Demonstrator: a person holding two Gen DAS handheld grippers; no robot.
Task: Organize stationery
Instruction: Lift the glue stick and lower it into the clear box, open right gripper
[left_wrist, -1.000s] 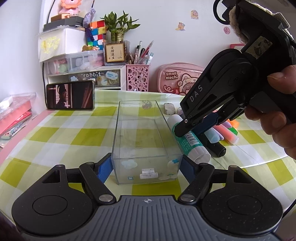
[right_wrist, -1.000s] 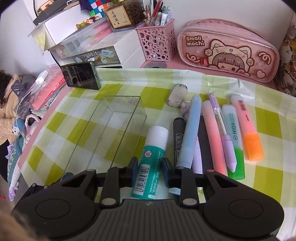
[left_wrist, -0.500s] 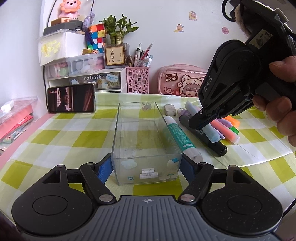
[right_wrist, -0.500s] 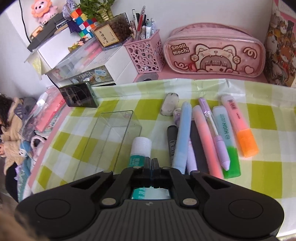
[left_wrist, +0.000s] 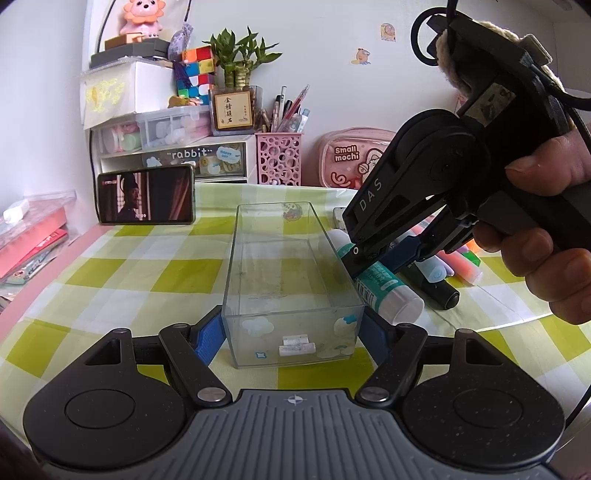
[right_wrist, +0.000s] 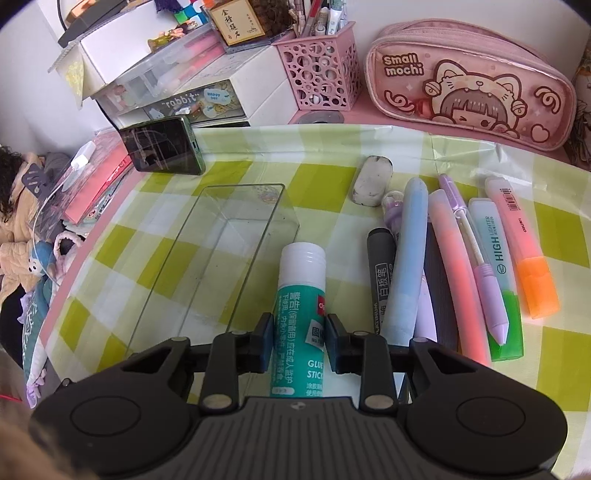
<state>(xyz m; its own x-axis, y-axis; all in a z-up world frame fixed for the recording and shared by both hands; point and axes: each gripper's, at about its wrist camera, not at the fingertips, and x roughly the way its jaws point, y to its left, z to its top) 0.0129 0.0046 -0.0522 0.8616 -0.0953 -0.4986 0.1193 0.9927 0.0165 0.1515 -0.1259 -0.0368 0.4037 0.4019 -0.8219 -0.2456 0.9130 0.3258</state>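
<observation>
The glue stick (right_wrist: 301, 306), one only, lies on the checked tablecloth (right_wrist: 317, 177) just right of the single clear plastic box (right_wrist: 221, 258), white cap pointing away; its teal label reads "GLUE STICK" among lines of Chinese print. The right gripper (right_wrist: 298, 341) has a blue pad on each side of the tube, closed on the glue stick or very nearly so; from the left wrist view the same gripper (left_wrist: 373, 258) comes down on the tube (left_wrist: 384, 288) beside the box wall, its black body marked "DAS". The left gripper (left_wrist: 291, 334) straddles the near end of the clear plastic box (left_wrist: 291, 266), one blue finger (left_wrist: 208, 338) at each side wall, jaws wide; whether they press the walls I cannot tell. Right of the glue lies a row of pens: one black whiteboard marker (right_wrist: 382, 273) with Chinese characters, one pale blue pen (right_wrist: 408, 254), one pink pen (right_wrist: 456, 273), one lilac pen (right_wrist: 480, 266), and two highlighters, a green one (right_wrist: 496, 280) reading "HIGH LIGHTER" and an orange one (right_wrist: 524, 247) with a barcode. One grubby eraser (right_wrist: 371, 181) sits beyond them. At the back stand one pink pencil case (right_wrist: 469, 92) lettered "Small mochi", one pink pen holder (right_wrist: 321, 79), a drawer unit (right_wrist: 207, 99) labelled "rabbit", and one phone (left_wrist: 146, 199) propped on its side.
</observation>
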